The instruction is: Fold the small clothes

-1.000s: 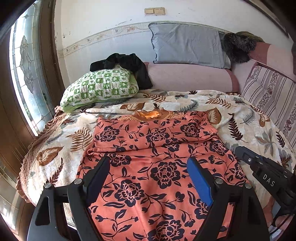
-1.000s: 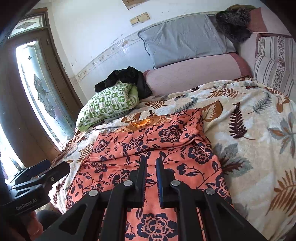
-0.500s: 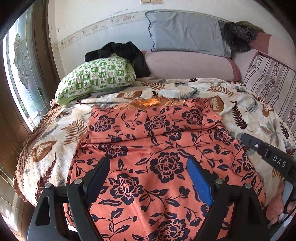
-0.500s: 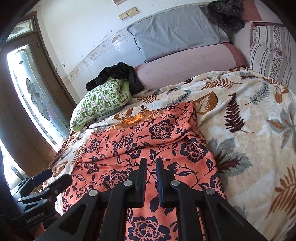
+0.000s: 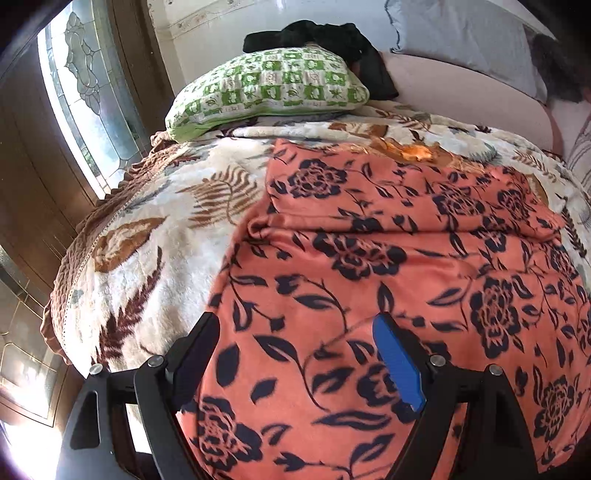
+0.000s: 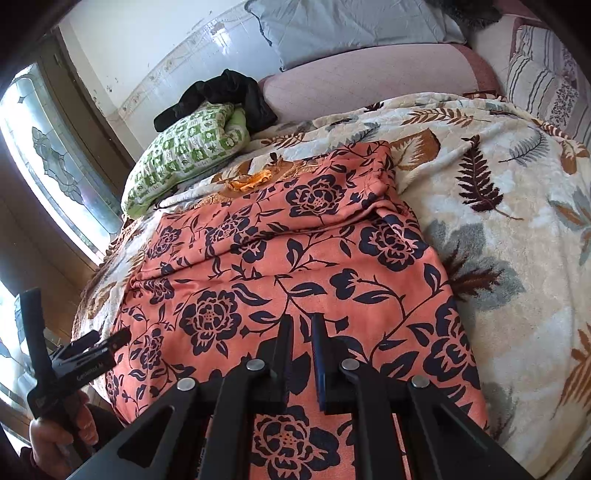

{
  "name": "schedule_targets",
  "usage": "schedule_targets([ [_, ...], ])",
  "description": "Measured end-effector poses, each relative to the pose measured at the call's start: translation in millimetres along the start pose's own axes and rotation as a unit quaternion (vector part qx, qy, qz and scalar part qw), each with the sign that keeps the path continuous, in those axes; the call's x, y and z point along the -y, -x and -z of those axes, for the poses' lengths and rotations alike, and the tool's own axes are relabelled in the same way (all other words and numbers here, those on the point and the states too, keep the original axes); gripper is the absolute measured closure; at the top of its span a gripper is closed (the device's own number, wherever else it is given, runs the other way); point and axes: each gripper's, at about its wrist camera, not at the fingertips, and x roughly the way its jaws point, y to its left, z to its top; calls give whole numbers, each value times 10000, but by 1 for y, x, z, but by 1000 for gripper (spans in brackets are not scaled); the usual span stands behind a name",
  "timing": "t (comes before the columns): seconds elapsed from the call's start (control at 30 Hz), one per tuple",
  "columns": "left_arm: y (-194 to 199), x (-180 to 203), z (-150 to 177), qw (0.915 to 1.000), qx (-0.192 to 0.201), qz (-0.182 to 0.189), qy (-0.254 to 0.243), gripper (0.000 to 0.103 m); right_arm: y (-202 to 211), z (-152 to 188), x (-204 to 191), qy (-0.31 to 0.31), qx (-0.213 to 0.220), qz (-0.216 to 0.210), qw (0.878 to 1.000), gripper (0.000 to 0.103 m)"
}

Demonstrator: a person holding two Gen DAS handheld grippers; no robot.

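Since a second ago both grippers have dropped closer to the bed, the left one much more: its view has swung toward the window side, and the right gripper that showed at its right edge is gone from it. The dress itself hasn't shifted.

The left gripper (image 5: 295, 339) hangs low over the near left part of the orange floral dress (image 5: 388, 266), fingers spread wide with nothing between them, just cloth underneath. The left finger sits about over the dress's left edge, where it meets the leaf-print blanket (image 5: 155, 236). The right gripper (image 6: 301, 332) has its fingers nearly together, only a thin slit between them, over the near middle of the dress (image 6: 295, 258). I can't really tell if the tips touch the fabric, the angle is too flat.

The dress lies spread lengthwise on the blanket (image 6: 498, 206), neckline at the far end, with a cross fold or ridge partway up. No boxes or baskets anywhere in view.

Further back are a green checked pillow (image 5: 269, 85) with a black garment (image 5: 332, 33) heaped on it, a pink bolster (image 6: 369, 81) and a grey pillow (image 6: 351, 26) against the wall. A hand (image 6: 55, 432) holds the left gripper (image 6: 110, 341) at the lower left of the right view.
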Motion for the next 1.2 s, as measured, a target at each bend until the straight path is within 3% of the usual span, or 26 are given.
schedule_targets([
  [0.17, -36, -24, -44, 9991, 131, -11, 397, 18, -11, 1, -4, -92, -135, 56, 9999, 91],
  [0.4, -104, -51, -80, 9922, -346, 90, 1192, 18, -36, -18, -28, 295, -186, 191, 9992, 91],
  [0.53, -122, -48, -88, 9946, -440, -198, 916, 18, -65, -57, -50, 455, -222, 162, 9986, 91],
  [0.7, -138, -53, -83, 9962, -607, -48, 620, 16, -125, -100, -81, 301, -548, 32, 9980, 91],
  [0.8, -140, -59, -84, 9964, -609, 72, 587, 16, -157, -109, -90, 78, -722, 36, 9974, 91],
  [0.9, -140, -58, -85, 9970, -586, 133, 486, 16, -185, -98, -91, 67, -1085, 358, 9934, 90],
  [1.07, -134, -66, -85, 9965, -578, 252, 542, 16, -155, -93, -82, -113, -918, 110, 9957, 91],
  [1.2, -127, -79, -82, 9963, -530, 225, 645, 16, -107, -83, -63, 17, -680, 319, 9972, 91],
])
